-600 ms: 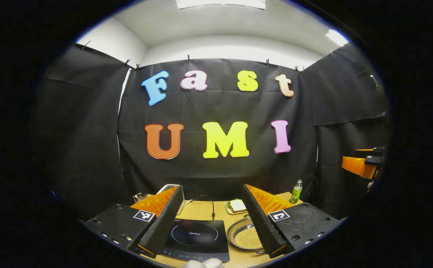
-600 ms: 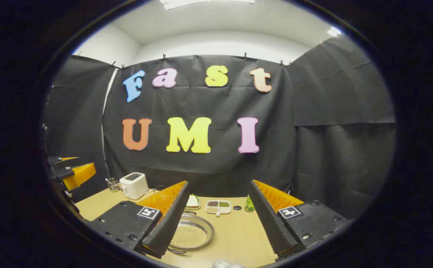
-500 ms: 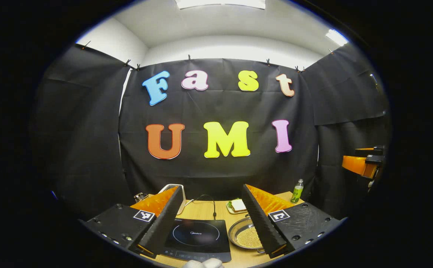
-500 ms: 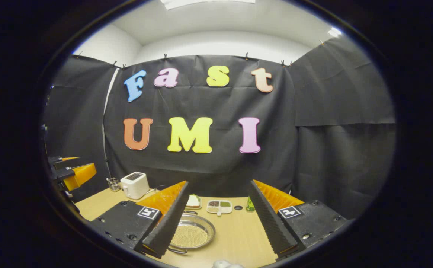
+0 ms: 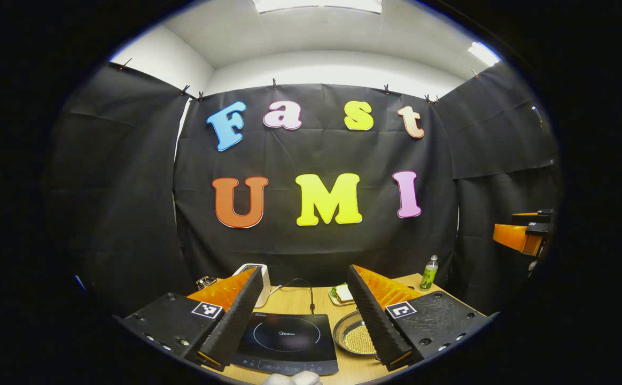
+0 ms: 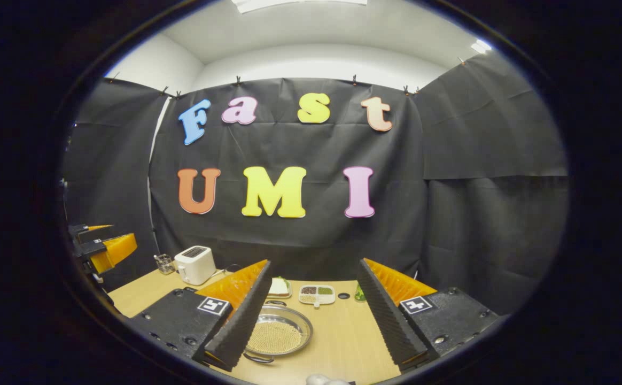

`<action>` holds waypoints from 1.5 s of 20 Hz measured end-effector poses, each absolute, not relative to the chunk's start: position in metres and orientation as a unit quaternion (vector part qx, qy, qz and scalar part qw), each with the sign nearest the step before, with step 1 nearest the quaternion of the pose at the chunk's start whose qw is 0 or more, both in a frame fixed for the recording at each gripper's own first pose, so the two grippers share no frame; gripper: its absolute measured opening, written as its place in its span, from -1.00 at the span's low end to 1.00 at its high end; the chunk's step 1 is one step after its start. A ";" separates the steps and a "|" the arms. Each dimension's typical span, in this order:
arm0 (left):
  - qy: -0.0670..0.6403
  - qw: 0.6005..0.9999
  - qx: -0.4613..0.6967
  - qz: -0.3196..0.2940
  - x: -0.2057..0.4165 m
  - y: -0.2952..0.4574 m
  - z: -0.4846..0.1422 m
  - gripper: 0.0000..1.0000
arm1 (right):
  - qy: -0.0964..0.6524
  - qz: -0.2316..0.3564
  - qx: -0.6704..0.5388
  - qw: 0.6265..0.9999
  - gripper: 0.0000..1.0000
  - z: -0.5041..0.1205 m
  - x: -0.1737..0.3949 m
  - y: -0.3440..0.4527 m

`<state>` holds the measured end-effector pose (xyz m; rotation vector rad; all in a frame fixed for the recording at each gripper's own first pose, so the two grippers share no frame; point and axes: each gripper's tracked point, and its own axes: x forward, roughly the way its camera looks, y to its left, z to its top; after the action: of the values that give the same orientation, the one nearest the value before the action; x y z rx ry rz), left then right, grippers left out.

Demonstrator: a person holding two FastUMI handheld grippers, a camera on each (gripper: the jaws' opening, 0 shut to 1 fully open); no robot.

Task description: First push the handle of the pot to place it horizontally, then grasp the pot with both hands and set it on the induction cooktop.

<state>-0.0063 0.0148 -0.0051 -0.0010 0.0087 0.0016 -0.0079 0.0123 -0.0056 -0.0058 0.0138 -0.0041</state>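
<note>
A shallow metal pot [image 6: 279,336] holding yellowish grains sits on the wooden table [image 6: 343,337], with a loop handle at its near rim and another at its far rim. In the left gripper view the pot [image 5: 355,337] lies just right of the black induction cooktop [image 5: 288,342]. My left gripper [image 5: 305,315] hangs open well above the cooktop with nothing between its fingers. My right gripper [image 6: 311,315] is open too, high over the table, with the pot under its left finger. Far off, the right gripper [image 5: 522,235] appears at the right edge and the left gripper [image 6: 100,248] at the left edge.
A white toaster [image 6: 195,264] and a small glass [image 6: 162,263] stand at the back left. A sandwich plate [image 6: 279,289], a divided dish of grains [image 6: 316,294] and a green bottle [image 5: 427,273] line the back. The cooktop's cord [image 5: 305,289] runs to the rear.
Both views have dipped slightly, so a little more of the table, cooktop and pot shows. Both grippers stay open and the pot has not moved.
</note>
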 end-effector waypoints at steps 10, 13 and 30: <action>0.000 1.000 0.002 0.015 -0.012 0.022 -0.003 0.70 | 0.026 0.037 0.002 0.999 0.94 -0.014 0.007 0.039; 0.002 1.000 0.003 0.015 -0.016 0.020 -0.009 0.90 | 0.042 0.065 0.006 0.997 0.93 -0.021 0.016 0.062; 0.023 0.999 0.002 0.043 -0.030 0.044 -0.052 0.70 | 0.286 0.215 -0.005 0.934 -0.99 -0.223 0.038 0.198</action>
<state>-0.0305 0.0444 -0.0517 0.0047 0.0459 0.0865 0.0383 0.1979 -0.2232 -0.0098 0.5843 0.4404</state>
